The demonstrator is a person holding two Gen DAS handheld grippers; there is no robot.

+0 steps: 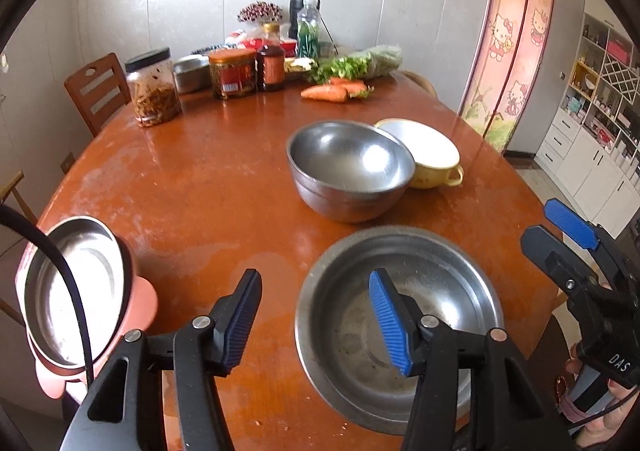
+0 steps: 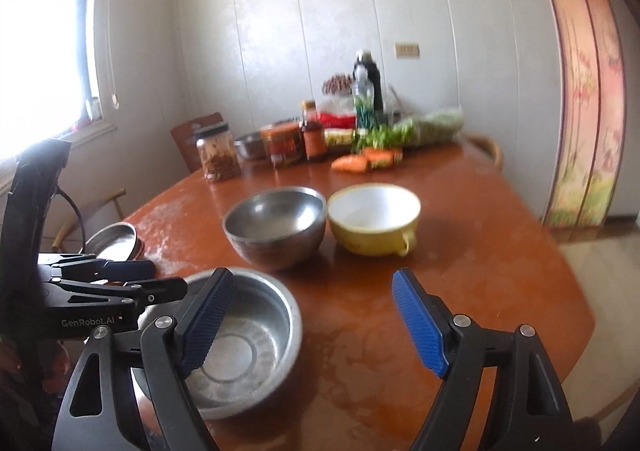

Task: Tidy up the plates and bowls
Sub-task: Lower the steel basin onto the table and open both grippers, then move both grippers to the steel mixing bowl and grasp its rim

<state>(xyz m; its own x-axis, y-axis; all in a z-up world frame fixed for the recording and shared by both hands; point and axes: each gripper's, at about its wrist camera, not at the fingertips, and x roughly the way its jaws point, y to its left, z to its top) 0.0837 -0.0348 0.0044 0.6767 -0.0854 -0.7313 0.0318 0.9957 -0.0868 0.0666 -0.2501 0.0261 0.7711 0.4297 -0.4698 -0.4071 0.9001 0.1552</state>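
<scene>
I hold both grippers spread and empty: left gripper (image 1: 316, 321), right gripper (image 2: 314, 325). The wide steel basin (image 1: 400, 327) sits at the table (image 1: 208, 179) near edge, the steel bowl (image 1: 350, 169) touching the yellow bowl (image 1: 436, 159) mid-table. Judged step: approach. Next: grip a rim for nesting.

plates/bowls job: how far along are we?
Done: nothing looks stacked yet, unless the pink-rimmed steel plates at the table's left edge are already a pile. In hand: nothing; left gripper and right gripper are open and empty, above the wide steel basin. Left: basin, steel bowl and yellow bowl stand separately.
</scene>
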